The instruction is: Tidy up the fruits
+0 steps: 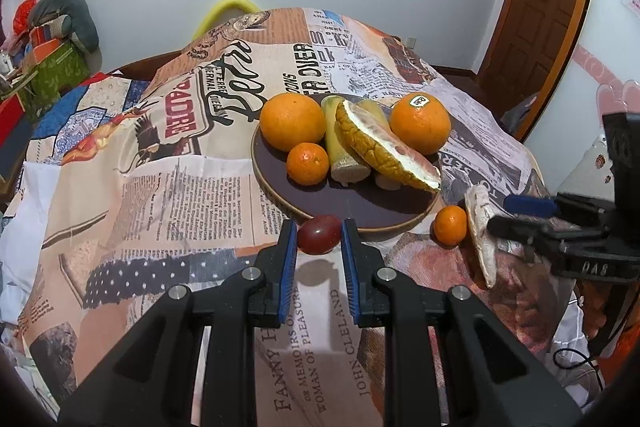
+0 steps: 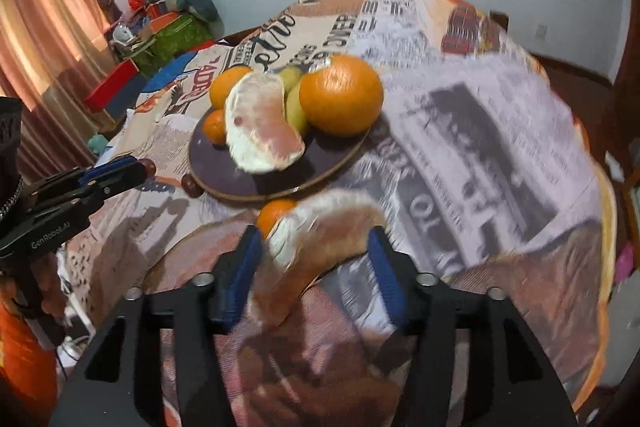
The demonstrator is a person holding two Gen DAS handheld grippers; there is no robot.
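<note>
Left tongs clamping grape – right tongs parted, pomelo wedge between, beside plate

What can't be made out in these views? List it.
- Right wrist view: motion blur hides whether the right claw presses the pomelo segment.
- Left wrist view: pomelo wedge covers most of the rear banana.
- Left wrist view: sticker on the orange, too small to read.

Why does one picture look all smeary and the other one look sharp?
In the right wrist view the pomelo piece between the right tool and the printed cloth are streaked with motion blur; in the left wrist view the plate, the oranges and the red grape look crisp; both views bend the room round at the edges, with dark corners.
</note>
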